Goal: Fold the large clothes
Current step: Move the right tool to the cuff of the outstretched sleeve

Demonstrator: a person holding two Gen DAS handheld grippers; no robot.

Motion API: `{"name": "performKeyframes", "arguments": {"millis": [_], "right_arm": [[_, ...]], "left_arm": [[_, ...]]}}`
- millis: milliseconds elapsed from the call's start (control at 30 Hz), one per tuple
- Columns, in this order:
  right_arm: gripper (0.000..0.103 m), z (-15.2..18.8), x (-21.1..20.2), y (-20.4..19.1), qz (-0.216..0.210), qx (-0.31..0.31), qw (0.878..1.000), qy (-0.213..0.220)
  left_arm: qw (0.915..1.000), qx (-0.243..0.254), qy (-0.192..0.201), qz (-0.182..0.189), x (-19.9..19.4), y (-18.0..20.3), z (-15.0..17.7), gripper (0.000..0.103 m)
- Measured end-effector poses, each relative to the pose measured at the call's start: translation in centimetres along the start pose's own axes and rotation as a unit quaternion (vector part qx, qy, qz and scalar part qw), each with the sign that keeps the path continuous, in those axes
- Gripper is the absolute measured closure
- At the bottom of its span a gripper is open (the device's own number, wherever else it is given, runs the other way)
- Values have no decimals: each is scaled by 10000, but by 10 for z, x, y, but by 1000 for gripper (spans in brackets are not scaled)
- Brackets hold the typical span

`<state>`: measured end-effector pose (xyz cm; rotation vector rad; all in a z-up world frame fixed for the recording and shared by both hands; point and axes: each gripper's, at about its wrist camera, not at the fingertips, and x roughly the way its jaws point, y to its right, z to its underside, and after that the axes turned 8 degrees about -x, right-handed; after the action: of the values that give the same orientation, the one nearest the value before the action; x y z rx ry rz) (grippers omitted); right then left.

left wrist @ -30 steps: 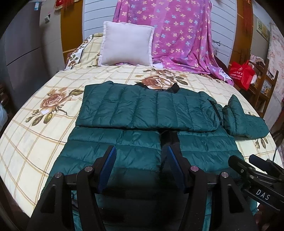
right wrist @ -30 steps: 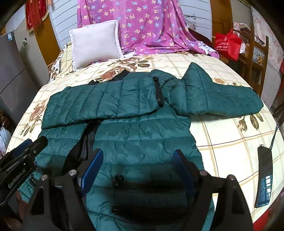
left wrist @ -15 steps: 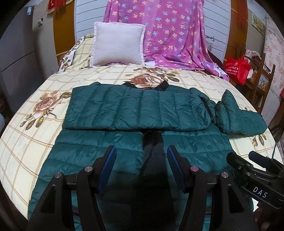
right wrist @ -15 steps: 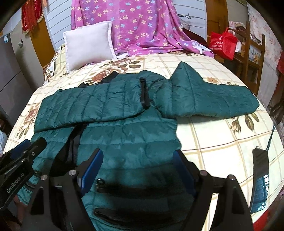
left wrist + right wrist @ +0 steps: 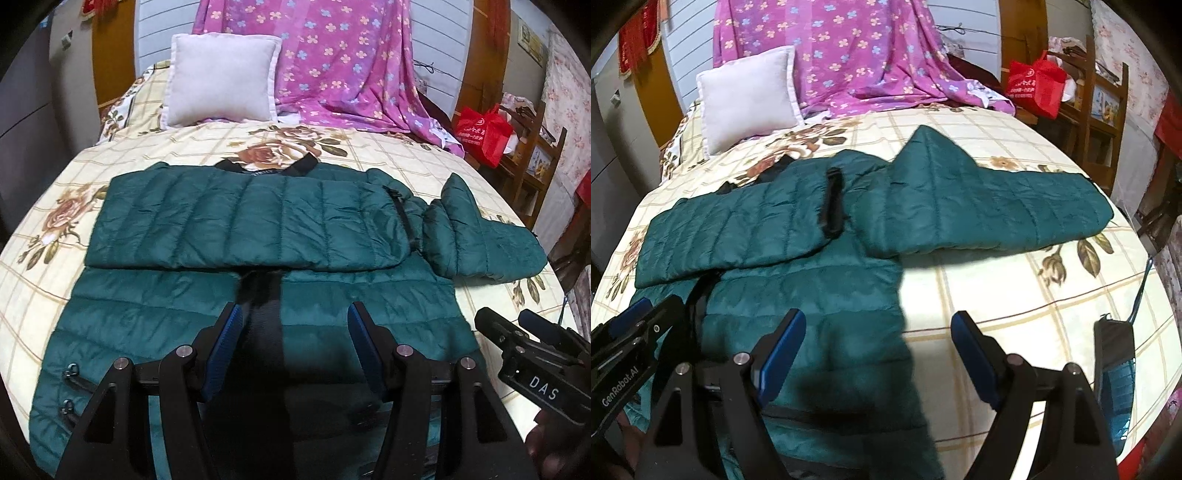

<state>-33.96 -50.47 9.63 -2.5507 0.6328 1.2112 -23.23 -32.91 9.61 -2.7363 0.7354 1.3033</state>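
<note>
- Green puffer jacket (image 5: 258, 325) on bed (image 5: 1015, 295): light, soft, slippery; springs back.
- Take right sleeve (image 5: 997, 210) at its cuff, near bed's right edge.
- Left gripper (image 5: 293, 325), right gripper (image 5: 877, 343): jaws apart, empty.

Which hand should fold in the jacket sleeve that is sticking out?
Right. The right tool is open over the jacket's edge, on the spread sleeve's side; the left tool hangs over the middle zipper.

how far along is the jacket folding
Early. Done: one sleeve lies folded across the green jacket's chest. In hand: nothing; left gripper and right gripper hover open. Left: the other sleeve, spread on the bedsheet, then the body.
</note>
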Motion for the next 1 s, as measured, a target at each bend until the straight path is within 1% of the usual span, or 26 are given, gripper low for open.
{"name": "performKeyframes", "arguments": {"millis": [333,633,1000], "right_arm": [[19,-12,6,39,247,70,9997,-8],[19,-16,14,75,460,204,9987,-53],[19,-20,22,112,730,378,9966,-94]], "left_arm": [[10000,-11,-47,38,9,25,-1,63],[9999,99,-2,116,11,53,-2,63],[9997,198,-36,167,19,69,-3,63]]}}
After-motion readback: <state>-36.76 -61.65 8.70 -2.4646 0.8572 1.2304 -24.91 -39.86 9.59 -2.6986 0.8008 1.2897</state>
